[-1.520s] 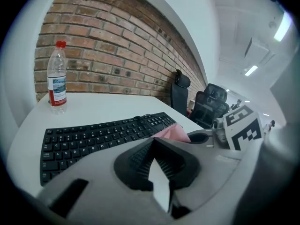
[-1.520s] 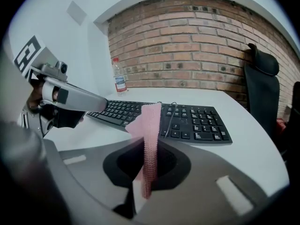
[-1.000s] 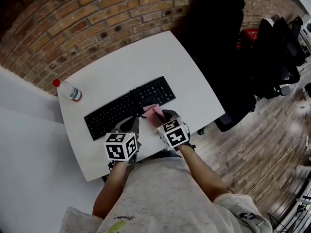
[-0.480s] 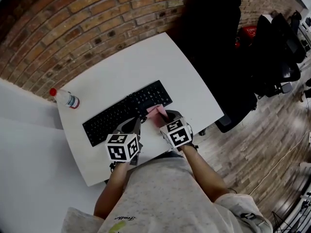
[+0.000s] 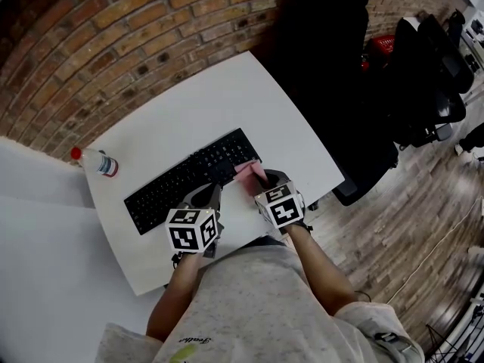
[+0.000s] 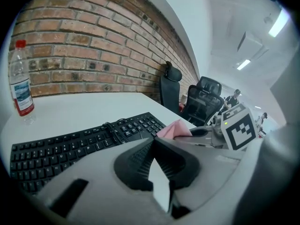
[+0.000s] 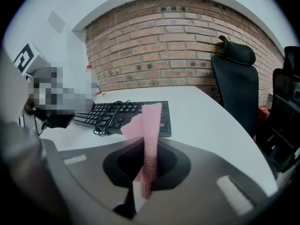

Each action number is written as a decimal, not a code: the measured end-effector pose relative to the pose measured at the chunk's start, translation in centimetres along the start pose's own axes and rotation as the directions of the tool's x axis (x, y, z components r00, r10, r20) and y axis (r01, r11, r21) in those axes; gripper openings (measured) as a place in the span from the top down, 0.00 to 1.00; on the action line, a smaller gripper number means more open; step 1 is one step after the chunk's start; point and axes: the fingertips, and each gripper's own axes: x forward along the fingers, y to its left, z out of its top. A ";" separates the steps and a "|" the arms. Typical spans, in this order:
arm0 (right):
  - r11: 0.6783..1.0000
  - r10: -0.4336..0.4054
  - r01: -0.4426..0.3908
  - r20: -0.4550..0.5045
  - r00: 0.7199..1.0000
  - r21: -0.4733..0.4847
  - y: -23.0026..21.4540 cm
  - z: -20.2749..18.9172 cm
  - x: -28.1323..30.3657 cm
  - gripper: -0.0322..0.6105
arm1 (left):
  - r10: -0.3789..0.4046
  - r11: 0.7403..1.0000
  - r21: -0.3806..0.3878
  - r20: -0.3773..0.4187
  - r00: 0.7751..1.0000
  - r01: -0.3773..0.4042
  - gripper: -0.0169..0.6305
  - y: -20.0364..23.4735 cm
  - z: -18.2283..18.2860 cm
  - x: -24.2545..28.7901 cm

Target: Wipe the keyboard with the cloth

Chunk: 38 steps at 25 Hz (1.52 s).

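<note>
A black keyboard point(image 5: 189, 180) lies slantwise on the white desk point(image 5: 189, 112); it also shows in the left gripper view as keyboard point(image 6: 70, 144) and ahead of the right jaws as keyboard point(image 7: 133, 112). My right gripper point(image 5: 259, 177) is shut on a pink cloth point(image 5: 247, 170) at the keyboard's near right corner. The cloth point(image 7: 149, 139) stands up between the jaws; whether it touches the keys I cannot tell. My left gripper point(image 5: 207, 197) hovers at the keyboard's near edge, shut on nothing, left gripper point(image 6: 153, 143). The cloth point(image 6: 172, 129) shows to its right.
A clear bottle with a red cap point(image 5: 95, 162) stands at the desk's left end by the brick wall, bottle point(image 6: 20, 85). A coiled black cable point(image 7: 108, 122) rests on the keys. A black office chair point(image 5: 333, 89) stands right of the desk, chair point(image 7: 235, 78).
The right gripper has carried the pink cloth to the right along the keyboard's near edge, closer to its right end. The left gripper has hardly moved. The head view has shifted a little.
</note>
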 end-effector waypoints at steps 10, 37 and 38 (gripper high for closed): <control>0.999 -0.031 0.031 -0.011 0.999 0.021 -2.5 -0.5 -0.8 0.91 | -0.012 1.000 0.006 -0.006 1.000 0.012 0.98 -0.9 0.3 1.1; 0.984 -0.156 0.153 0.035 0.987 0.087 -6.9 0.7 -4.0 0.91 | -0.020 1.000 0.013 -0.002 1.000 0.020 0.98 -0.9 0.5 1.4; 0.985 -0.152 0.149 0.034 0.988 0.084 -6.8 0.8 -3.7 0.91 | -0.019 1.000 0.012 0.000 1.000 0.019 0.98 -0.9 0.6 1.4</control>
